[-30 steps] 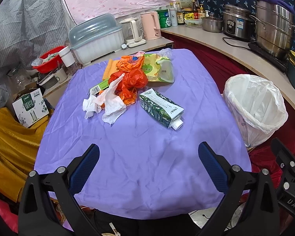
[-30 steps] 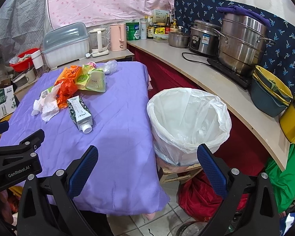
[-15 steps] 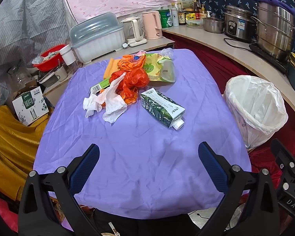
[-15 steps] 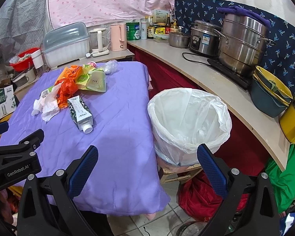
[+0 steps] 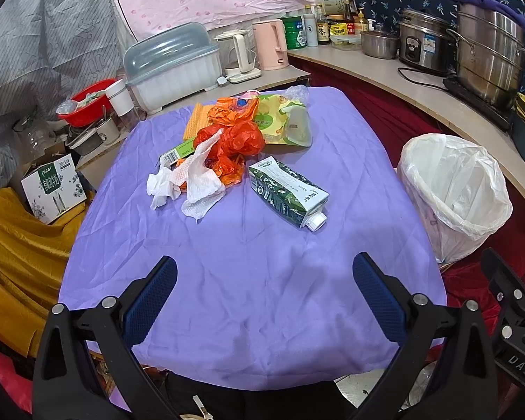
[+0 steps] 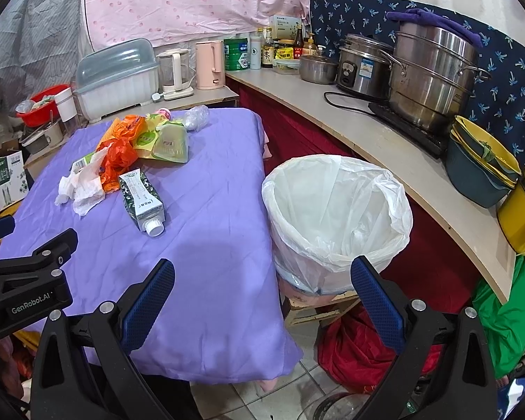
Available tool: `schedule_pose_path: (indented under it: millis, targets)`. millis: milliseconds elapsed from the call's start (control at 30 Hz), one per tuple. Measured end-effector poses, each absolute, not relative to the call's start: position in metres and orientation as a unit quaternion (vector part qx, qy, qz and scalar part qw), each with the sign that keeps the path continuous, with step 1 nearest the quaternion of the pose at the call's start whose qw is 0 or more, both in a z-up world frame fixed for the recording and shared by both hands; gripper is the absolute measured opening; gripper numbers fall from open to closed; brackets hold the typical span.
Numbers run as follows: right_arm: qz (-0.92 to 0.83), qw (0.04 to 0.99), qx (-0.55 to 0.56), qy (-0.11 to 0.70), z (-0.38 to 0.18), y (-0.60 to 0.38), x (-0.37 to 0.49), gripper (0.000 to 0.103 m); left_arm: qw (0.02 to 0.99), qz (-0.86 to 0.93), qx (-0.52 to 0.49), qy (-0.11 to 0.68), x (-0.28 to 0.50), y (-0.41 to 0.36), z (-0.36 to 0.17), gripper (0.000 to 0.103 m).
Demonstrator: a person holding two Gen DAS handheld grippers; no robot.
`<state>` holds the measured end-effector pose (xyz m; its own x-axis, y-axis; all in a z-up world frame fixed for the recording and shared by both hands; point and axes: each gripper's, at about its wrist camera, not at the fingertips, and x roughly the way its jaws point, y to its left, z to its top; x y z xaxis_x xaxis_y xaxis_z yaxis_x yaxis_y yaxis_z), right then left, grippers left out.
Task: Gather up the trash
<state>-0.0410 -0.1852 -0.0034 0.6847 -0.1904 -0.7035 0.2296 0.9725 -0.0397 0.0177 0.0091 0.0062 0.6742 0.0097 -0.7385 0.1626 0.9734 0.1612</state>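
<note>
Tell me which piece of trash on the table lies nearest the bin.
The green-and-white carton, lying on its side apart from the pile, cap toward the grippers. The tissue and orange bags lie farther away.

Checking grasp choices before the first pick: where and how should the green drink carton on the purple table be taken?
Grip the carton across its flat middle, not the white cap. It lies on its side, apart from the pile, cap toward the camera, so coming down from above with the fingers on the two long sides looks best. The right gripper is nearer the bin.

Home kitchen, rice cooker (image 6: 362, 70), steamer pots (image 6: 434, 80)
</note>
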Motion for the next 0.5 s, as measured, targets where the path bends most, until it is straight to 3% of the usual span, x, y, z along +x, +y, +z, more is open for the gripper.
schedule_pose_path:
  millis: [500]
  targets:
    - [-0.115,0.918,0.028,0.379,-0.0018,-0.1862,-0.0364,0.096,0.907,-0.046,0.103,0.406,0.0228,0.007,0.0067,0.096]
